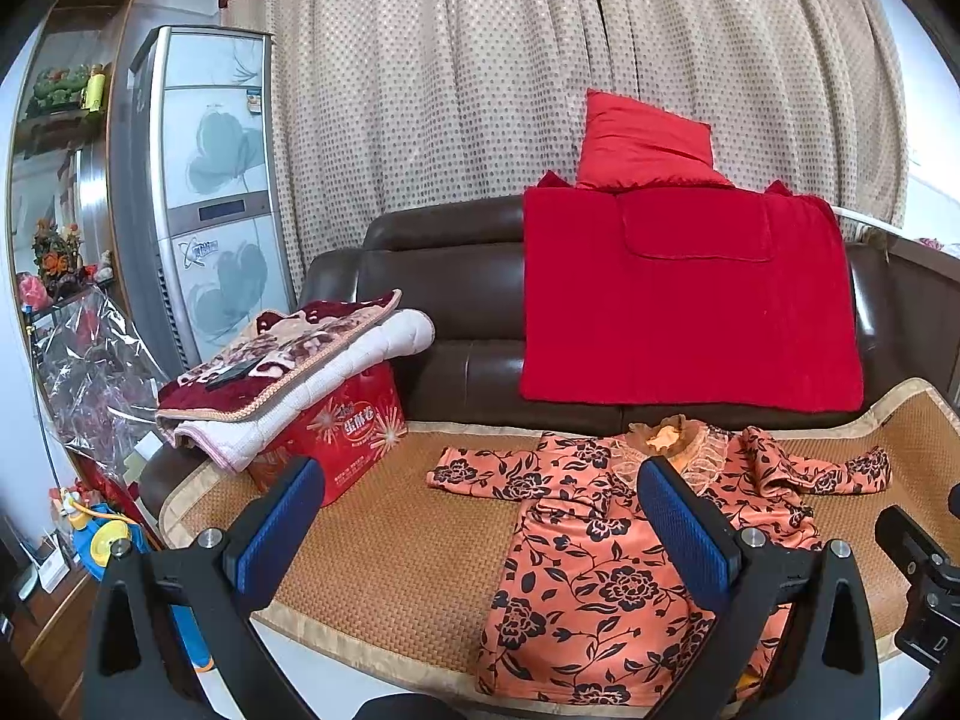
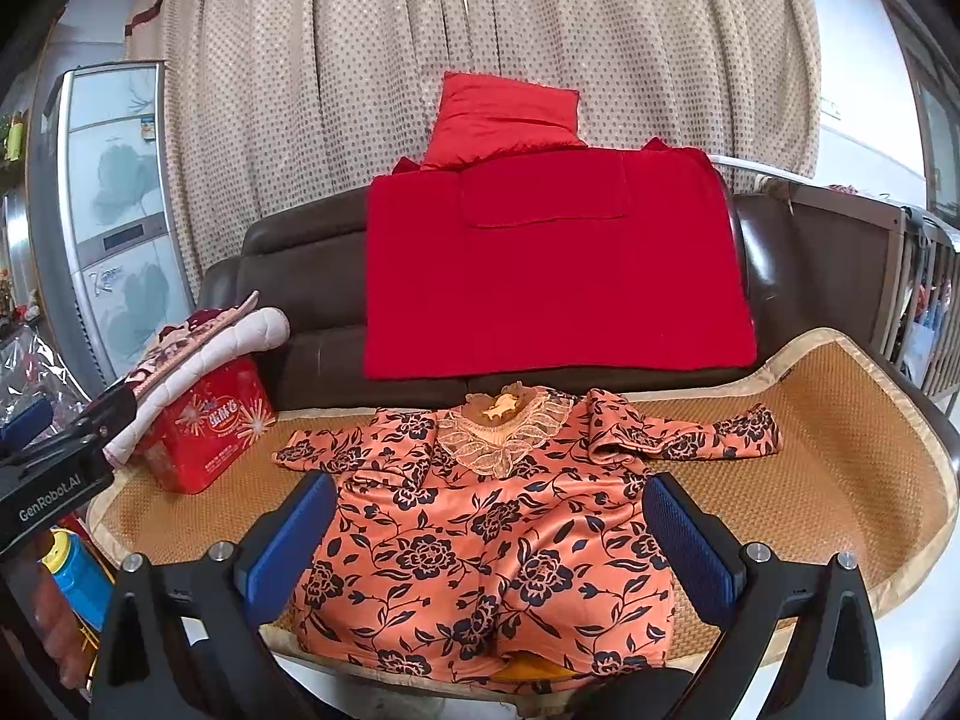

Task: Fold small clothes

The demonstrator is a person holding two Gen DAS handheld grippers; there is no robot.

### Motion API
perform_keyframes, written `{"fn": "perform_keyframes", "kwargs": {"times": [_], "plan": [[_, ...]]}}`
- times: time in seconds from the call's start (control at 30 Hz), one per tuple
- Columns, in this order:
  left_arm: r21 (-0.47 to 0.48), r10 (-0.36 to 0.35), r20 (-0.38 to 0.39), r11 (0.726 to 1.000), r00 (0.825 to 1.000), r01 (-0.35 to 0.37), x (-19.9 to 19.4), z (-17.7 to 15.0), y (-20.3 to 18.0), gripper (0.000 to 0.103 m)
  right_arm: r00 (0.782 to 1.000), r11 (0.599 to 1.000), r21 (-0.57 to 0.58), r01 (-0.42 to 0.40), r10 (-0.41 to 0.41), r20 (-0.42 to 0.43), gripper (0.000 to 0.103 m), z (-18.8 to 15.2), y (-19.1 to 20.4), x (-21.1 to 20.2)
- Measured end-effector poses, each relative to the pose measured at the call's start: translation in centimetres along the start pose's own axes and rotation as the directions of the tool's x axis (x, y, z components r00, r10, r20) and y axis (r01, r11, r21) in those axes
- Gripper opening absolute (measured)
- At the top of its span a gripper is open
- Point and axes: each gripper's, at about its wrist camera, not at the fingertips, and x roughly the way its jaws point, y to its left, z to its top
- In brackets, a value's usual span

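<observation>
A small orange dress with a black flower print (image 1: 594,588) (image 2: 480,546) lies spread flat on a woven mat (image 1: 396,558) (image 2: 840,456) on the sofa seat, lace collar toward the backrest, both sleeves stretched out sideways. My left gripper (image 1: 480,516) hovers open above the mat, near the dress's left half, holding nothing. My right gripper (image 2: 489,525) is open above the dress's lower body, its blue pads (image 2: 690,546) wide apart and empty. The left tool's body (image 2: 54,468) shows at the left edge of the right wrist view.
A red gift box (image 1: 348,438) (image 2: 210,426) with folded blankets (image 1: 288,372) on top stands at the mat's left end. A red blanket (image 1: 690,300) (image 2: 552,276) and red pillow (image 1: 642,144) hang on the brown sofa backrest (image 1: 444,276). A tall cabinet unit (image 1: 204,192) and clutter stand left.
</observation>
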Motion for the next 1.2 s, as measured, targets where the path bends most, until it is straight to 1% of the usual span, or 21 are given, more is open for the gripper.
{"fn": "perform_keyframes", "kwargs": {"times": [0.1, 0.17, 0.37, 0.47, 0.7, 0.8, 0.87, 0.93, 0.97, 1.0, 1.03, 1.07, 1.1, 1.17, 1.2], "plan": [[0.004, -0.003, -0.005, 1.000, 1.000, 0.003, 0.3, -0.1, -0.1, 0.103, 1.000, 1.000, 0.008, -0.004, 0.004, -0.009, 0.103, -0.1, 0.0, 0.1], [0.008, -0.005, -0.010, 1.000, 1.000, 0.005, 0.5, -0.2, -0.2, 0.103, 0.999, 1.000, 0.028, -0.011, 0.012, -0.035, 0.103, -0.2, -0.1, 0.3], [0.018, -0.009, -0.019, 1.000, 1.000, 0.009, 1.0, -0.5, -0.6, 0.103, 0.997, 0.998, 0.061, -0.020, 0.024, -0.071, 0.103, -0.3, -0.4, 0.9], [0.024, -0.011, -0.029, 1.000, 1.000, 0.011, 1.4, -0.7, -0.8, 0.103, 0.998, 0.999, 0.043, -0.010, 0.013, -0.060, 0.103, -0.4, -0.4, 1.3], [0.037, -0.013, -0.055, 0.999, 0.998, 0.015, 3.0, -1.0, -1.4, 0.103, 0.997, 0.999, 0.046, -0.003, 0.007, -0.081, 0.103, -0.7, -0.8, 2.9], [0.047, -0.025, -0.081, 0.998, 0.996, 0.029, 4.3, -1.2, -2.0, 0.103, 0.997, 0.999, 0.050, -0.006, 0.010, -0.081, 0.103, -0.7, -1.3, 3.8], [0.053, -0.060, -0.123, 0.996, 0.991, 0.066, 6.0, -1.3, -2.6, 0.103, 0.996, 0.998, 0.058, -0.030, 0.034, -0.077, 0.103, -0.5, -1.9, 4.4], [0.054, -0.107, -0.195, 0.991, 0.975, 0.120, 8.6, -1.7, -3.6, 0.103, 0.995, 0.996, 0.065, -0.062, 0.067, -0.075, 0.103, -0.2, -3.0, 5.4], [0.048, -0.137, -0.245, 0.987, 0.960, 0.153, 10.5, -2.2, -4.4, 0.103, 0.995, 0.996, 0.068, -0.063, 0.067, -0.070, 0.103, 0.0, -4.1, 6.0], [0.043, -0.153, -0.281, 0.984, 0.947, 0.172, 12.1, -2.6, -5.1, 0.103, 0.997, 0.996, 0.074, -0.048, 0.052, -0.056, 0.103, 0.1, -5.2, 6.5], [0.047, -0.154, -0.316, 0.983, 0.936, 0.178, 14.1, -3.2, -6.0, 0.103, 0.999, 0.996, 0.080, -0.024, 0.028, -0.041, 0.103, 0.3, -6.6, 7.2], [0.058, -0.143, -0.337, 0.983, 0.931, 0.172, 15.6, -3.9, -7.0, 0.103, 0.999, 0.996, 0.085, 0.007, -0.005, -0.032, 0.103, 0.5, -8.8, 8.5], [0.079, -0.118, -0.364, 0.984, 0.924, 0.157, 17.7, -4.6, -8.2, 0.103, 0.999, 0.995, 0.092, 0.028, -0.025, -0.031, 0.103, 0.6, -10.2, 9.4], [0.125, -0.058, -0.371, 0.986, 0.927, 0.111, 20.7, -5.8, -10.4, 0.103, 0.993, 0.988, 0.102, 0.116, -0.113, -0.034, 0.103, 0.8, -14.5, 12.4], [0.153, -0.030, -0.369, 0.984, 0.929, 0.093, 22.0, -6.5, -11.5, 0.103, 0.986, 0.982, 0.102, 0.161, -0.156, -0.055, 0.103, 0.8, -17.0, 14.6]]}}
